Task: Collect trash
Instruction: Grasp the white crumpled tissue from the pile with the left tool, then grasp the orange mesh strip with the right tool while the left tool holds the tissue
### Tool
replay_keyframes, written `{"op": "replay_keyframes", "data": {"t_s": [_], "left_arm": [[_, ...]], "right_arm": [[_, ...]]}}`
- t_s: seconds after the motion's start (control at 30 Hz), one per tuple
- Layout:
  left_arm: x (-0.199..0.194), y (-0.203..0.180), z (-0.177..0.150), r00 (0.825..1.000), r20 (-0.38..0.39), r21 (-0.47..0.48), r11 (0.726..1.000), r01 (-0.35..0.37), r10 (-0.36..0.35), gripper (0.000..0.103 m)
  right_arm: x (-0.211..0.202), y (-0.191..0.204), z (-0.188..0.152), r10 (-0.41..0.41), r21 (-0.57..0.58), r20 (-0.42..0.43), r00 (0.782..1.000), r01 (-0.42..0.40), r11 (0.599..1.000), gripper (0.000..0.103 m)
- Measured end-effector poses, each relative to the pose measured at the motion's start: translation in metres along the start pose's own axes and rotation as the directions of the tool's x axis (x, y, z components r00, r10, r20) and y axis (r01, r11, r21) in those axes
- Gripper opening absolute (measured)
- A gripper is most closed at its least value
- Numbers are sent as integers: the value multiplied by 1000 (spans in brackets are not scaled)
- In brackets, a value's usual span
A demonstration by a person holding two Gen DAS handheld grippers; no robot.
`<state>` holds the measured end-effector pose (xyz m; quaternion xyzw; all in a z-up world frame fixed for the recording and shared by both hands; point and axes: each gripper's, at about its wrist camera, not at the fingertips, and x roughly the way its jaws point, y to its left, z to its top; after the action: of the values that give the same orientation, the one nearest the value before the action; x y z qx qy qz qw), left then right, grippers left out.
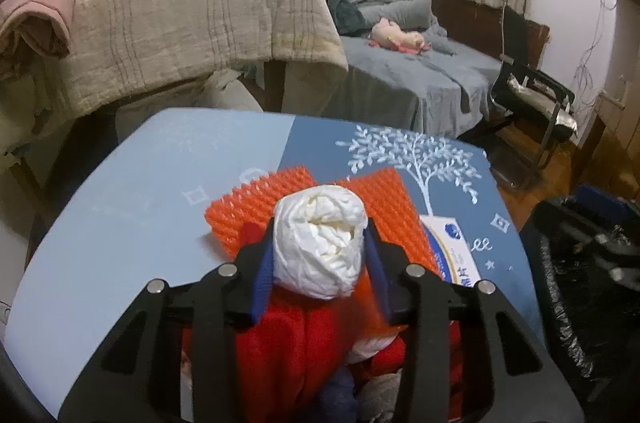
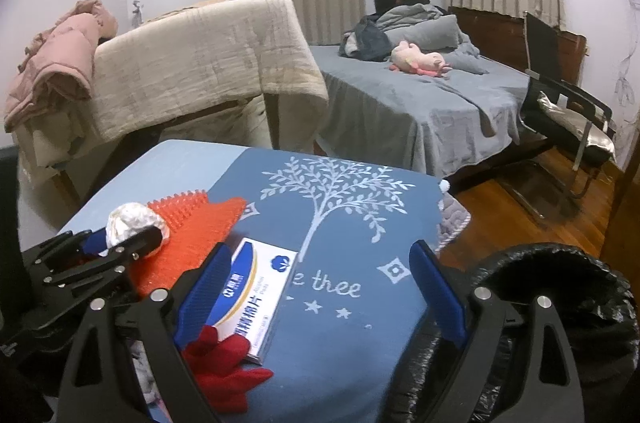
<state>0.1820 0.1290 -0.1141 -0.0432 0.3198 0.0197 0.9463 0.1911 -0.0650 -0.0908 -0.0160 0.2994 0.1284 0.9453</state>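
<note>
My left gripper (image 1: 320, 243) is shut on a crumpled white paper ball (image 1: 322, 243) and holds it above the orange spiky mat (image 1: 256, 207) on the blue table (image 1: 132, 207). The ball and left gripper also show in the right wrist view (image 2: 132, 223), at the left. My right gripper (image 2: 320, 287) is open and empty above the blue tablecloth (image 2: 340, 343). A white and blue box (image 2: 252, 299) lies by its left finger. A black-lined trash bin (image 2: 560, 287) stands at the table's right; in the left wrist view it (image 1: 592, 263) is at the right edge.
A red cloth (image 2: 224, 367) lies at the table's front, under my left gripper (image 1: 288, 343). A chair draped with a beige blanket (image 2: 200, 63) stands behind the table. A grey bed (image 2: 420, 95) and a black chair (image 2: 568, 115) are further back on the wooden floor.
</note>
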Motion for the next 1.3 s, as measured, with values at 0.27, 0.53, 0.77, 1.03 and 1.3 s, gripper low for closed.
{"op": "replay_keyframes", "data": {"t_s": [0.27,0.53,0.77,1.03,1.3], "left_arm": [[-36,21,9,996,79,-39,998,-45,48,39],[-40,53,0,990,62,-63,991,-121,125,39],[-42,63,-3,990,52,-66,990,-126,130,39],[-49,59,-3,990,62,-68,990,-122,126,40],[-69,40,6,990,96,-50,993,-103,108,40]], "right_arm": [[8,19,4,34,-14,2,999,-34,999,89],[36,59,-3,106,-45,-68,992,-109,993,76],[60,72,-12,185,-33,-165,969,-192,981,42],[46,73,-5,291,-42,-155,944,-301,953,14],[6,58,18,308,-32,-47,950,-310,950,13]]}}
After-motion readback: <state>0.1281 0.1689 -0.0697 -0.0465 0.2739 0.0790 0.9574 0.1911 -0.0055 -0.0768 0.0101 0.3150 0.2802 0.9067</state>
